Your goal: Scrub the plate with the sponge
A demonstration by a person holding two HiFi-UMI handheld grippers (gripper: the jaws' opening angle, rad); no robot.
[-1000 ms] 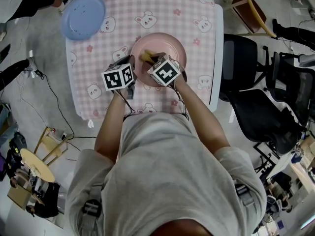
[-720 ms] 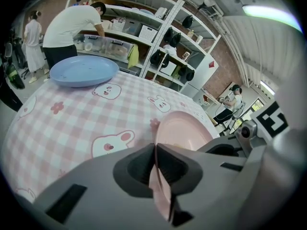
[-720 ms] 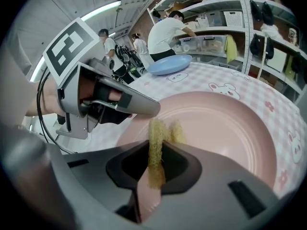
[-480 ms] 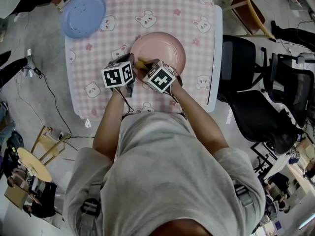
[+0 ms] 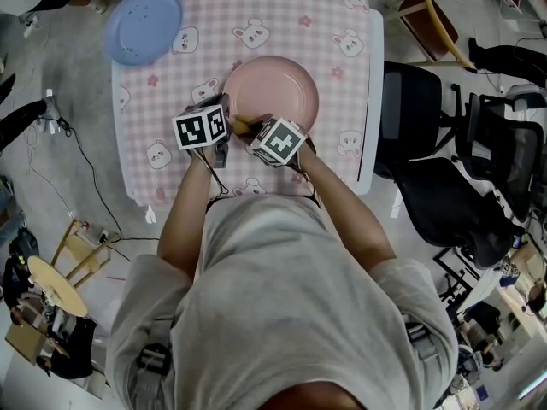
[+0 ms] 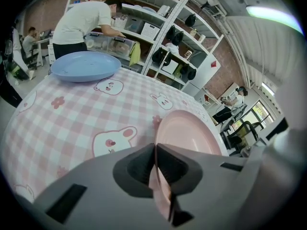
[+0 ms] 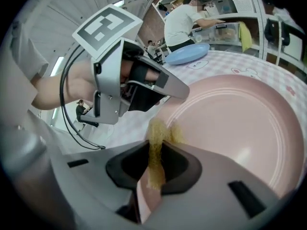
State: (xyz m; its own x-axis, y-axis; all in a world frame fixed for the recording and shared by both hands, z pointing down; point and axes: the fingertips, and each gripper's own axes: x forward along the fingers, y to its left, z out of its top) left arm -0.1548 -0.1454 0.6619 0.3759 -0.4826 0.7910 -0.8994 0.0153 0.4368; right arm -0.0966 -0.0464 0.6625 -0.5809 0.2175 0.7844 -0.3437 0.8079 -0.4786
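Note:
A pink plate [image 5: 275, 85] lies on the pink checked bunny tablecloth [image 5: 333, 24]. My left gripper [image 5: 224, 120] is shut on the plate's near-left rim; in the left gripper view the rim [image 6: 160, 195] runs between the closed jaws [image 6: 156, 169]. My right gripper [image 5: 249, 130] is shut on a thin yellow sponge [image 7: 156, 147], seen in the head view as a yellow sponge [image 5: 242, 126]. The sponge presses on the plate [image 7: 240, 123] at its near-left edge, right beside the left gripper [image 7: 144, 87]. The two grippers almost touch.
A blue plate [image 5: 144, 26] sits at the table's far-left corner, partly over the edge. Black office chairs [image 5: 427, 118] stand to the right of the table. A person [image 6: 86, 18] works at shelves behind the table. Cables run on the floor at left.
My right gripper has dragged the sponge from the plate's inner left part back to its near-left rim, closer to the left gripper. The left gripper has kept its hold on the rim.

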